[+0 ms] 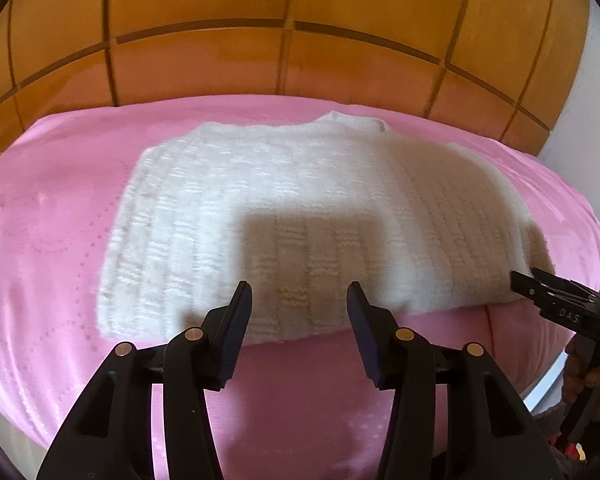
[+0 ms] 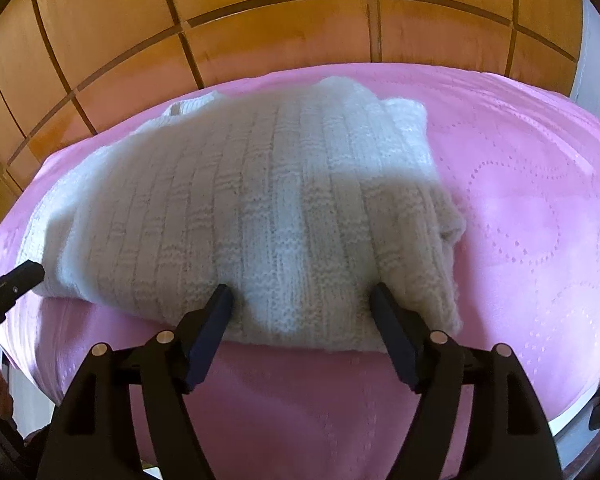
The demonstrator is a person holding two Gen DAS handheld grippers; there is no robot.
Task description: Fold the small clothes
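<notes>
At mid-frame on the pink bed (image 1: 60, 208), the folded sweater (image 1: 284, 208) lies flat.
My left jaws (image 1: 300, 300) and right jaws (image 2: 302, 300) stand spread at its near edge, pinching nothing, probably placed for another fold.

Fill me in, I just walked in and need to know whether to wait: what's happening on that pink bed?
A person with a gripper in each hand is folding a white knitted sweater on the pink bedspread. The sweater lies folded into a compact bundle. The left gripper and right gripper sit at its near edge, fingers apart, gripping nothing.
</notes>
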